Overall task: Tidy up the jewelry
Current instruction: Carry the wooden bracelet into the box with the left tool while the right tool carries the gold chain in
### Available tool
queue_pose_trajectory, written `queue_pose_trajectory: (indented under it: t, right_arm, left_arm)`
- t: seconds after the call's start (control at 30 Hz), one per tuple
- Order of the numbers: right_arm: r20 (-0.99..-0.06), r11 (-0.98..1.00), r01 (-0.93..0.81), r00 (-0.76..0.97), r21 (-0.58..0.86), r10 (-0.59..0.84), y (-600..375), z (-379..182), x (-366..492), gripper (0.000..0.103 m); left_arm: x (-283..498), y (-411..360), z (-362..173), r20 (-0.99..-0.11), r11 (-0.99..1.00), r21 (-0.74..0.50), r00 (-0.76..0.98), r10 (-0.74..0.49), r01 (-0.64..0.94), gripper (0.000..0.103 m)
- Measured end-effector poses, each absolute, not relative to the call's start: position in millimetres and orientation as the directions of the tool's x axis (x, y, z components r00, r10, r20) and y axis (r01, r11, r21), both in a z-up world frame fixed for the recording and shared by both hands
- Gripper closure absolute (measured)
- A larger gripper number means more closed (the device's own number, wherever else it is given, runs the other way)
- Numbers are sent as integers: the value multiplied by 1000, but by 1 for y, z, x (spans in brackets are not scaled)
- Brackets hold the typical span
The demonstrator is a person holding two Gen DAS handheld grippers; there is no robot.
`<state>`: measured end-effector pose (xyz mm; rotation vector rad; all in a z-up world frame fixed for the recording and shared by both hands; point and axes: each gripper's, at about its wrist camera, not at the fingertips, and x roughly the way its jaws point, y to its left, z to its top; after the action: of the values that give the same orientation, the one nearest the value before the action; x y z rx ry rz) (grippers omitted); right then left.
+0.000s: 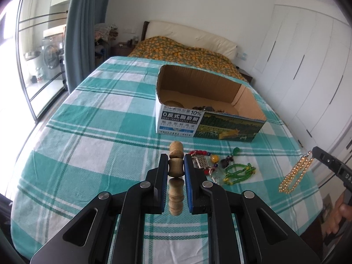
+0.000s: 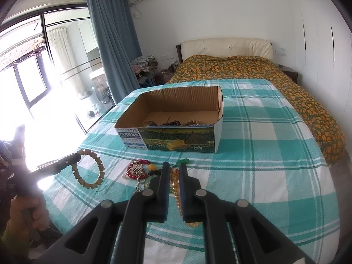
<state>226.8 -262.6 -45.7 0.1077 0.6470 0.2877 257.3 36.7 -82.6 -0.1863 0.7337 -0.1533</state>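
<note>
A: Nearest in the left wrist view, at bottom centre, what is the left gripper (image 1: 176,167) doing?

B: Its blue pads are clamped on a wooden bead bracelet (image 1: 175,169), seen edge-on, lifted above the checked sheet (image 1: 88,132); in the right wrist view the same bracelet (image 2: 90,169) hangs as a ring at lower left, off the left gripper's (image 2: 76,157) tip.

A: And the right gripper (image 2: 174,171)?

B: At bottom centre of its own view its jaws are pressed together on a strand of amber beads (image 2: 176,189), which runs down between the pads; in the left wrist view that strand (image 1: 294,173) dangles at the right edge from the right gripper (image 1: 313,151).

A: Beyond them?

B: Just past the fingertips, a loose heap stays on the sheet: a red bead bracelet (image 1: 199,153), a green bead string (image 1: 238,172), a metal lattice pendant (image 1: 202,161); further back, centre frame, stands an open cardboard box (image 1: 206,122) with dark beads (image 2: 172,123) and some paler beads at its near wall; past it, a floral quilt (image 1: 187,52) at the far end.
</note>
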Motion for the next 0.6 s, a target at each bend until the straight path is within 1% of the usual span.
queue_pose_trajectory:
  t: [0.3,0.6]
  right_arm:
    - [-537,950,-259,784,172,311,-264,-13,232,95]
    - [-508,947,-291,800,134,318,-254,14,253,95]
  left_arm:
    - [260,34,-57,-625,966,-229,742,-242,122,90]
    - [282,30,-33,-607,957,-238,744,-280,166,90]
